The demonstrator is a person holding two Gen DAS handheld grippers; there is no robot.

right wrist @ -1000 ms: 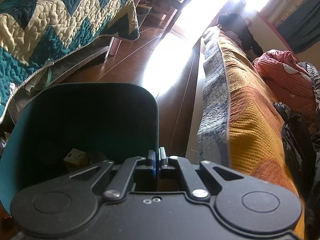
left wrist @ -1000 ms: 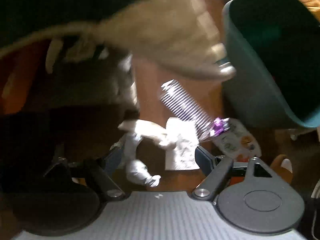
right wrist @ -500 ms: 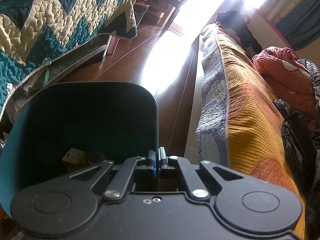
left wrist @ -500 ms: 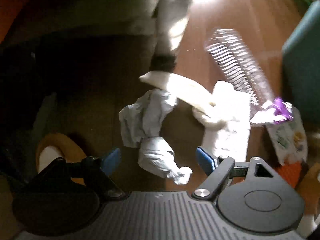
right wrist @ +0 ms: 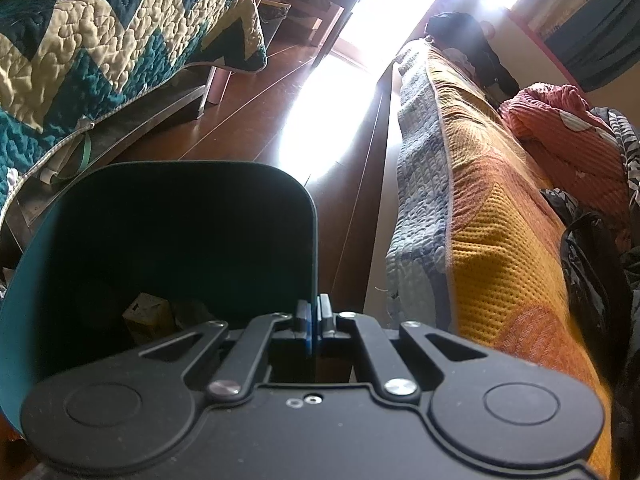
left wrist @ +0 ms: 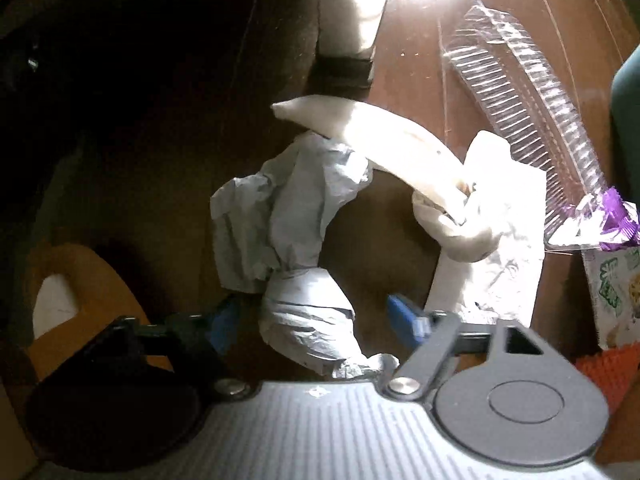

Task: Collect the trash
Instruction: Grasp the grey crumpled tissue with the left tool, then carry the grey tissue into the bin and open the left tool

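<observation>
A crumpled grey tissue [left wrist: 288, 220] lies on the brown wooden floor, its lower twist between the jaws of my left gripper [left wrist: 316, 320]. The gripper points straight down and its jaws are closing; the right blue pad [left wrist: 404, 318] still stands apart from the tissue. Beside it lie a curved white paper twist [left wrist: 384, 144], a flat white sheet [left wrist: 500, 248], a clear ribbed plastic tray [left wrist: 528, 92], a purple wrapper [left wrist: 616, 216] and a printed packet [left wrist: 616, 292]. My right gripper [right wrist: 314, 316] is shut on the rim of the teal bin [right wrist: 168, 208], which holds a yellow carton [right wrist: 148, 316].
A bed leg [left wrist: 352, 20] stands just beyond the trash, and an orange slipper [left wrist: 92, 292] lies at the left. The bin's edge [left wrist: 628, 120] shows at the right. In the right wrist view a teal zigzag quilt bed [right wrist: 100, 52] and an orange-covered bed [right wrist: 500, 220] flank a sunlit floor strip.
My left gripper has come down close over the grey tissue and its jaws have narrowed around it. The right gripper and the bin have stayed still.
</observation>
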